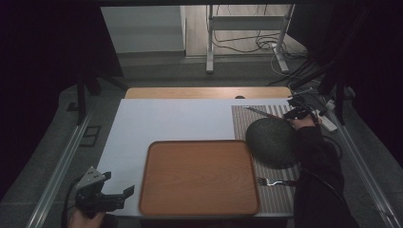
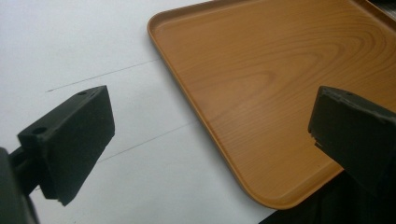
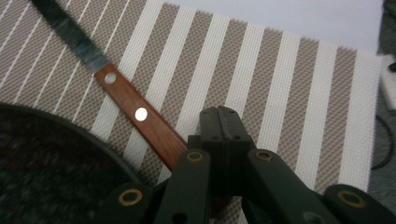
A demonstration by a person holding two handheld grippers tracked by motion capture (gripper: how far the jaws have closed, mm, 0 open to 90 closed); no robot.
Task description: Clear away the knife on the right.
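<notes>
A knife (image 1: pixel 261 113) with a steel blade and a riveted wooden handle (image 3: pixel 135 109) lies on a striped placemat (image 1: pixel 275 194) at the far right. My right gripper (image 1: pixel 291 114) sits at the handle's end. In the right gripper view its jaws (image 3: pixel 224 121) are pressed together with no gap, and the handle's end runs under the linkage and is hidden there. A dark round plate (image 1: pixel 272 141) lies on the mat just in front of the knife. My left gripper (image 1: pixel 119 184) is open over the white sheet, just left of an empty wooden tray (image 1: pixel 199 178).
A fork (image 1: pixel 273 181) lies on the mat near the front edge, to the tray's right. The white sheet (image 1: pixel 166 123) covers the left and middle of the table. A white power strip (image 1: pixel 328 121) and cables lie off the table's right side.
</notes>
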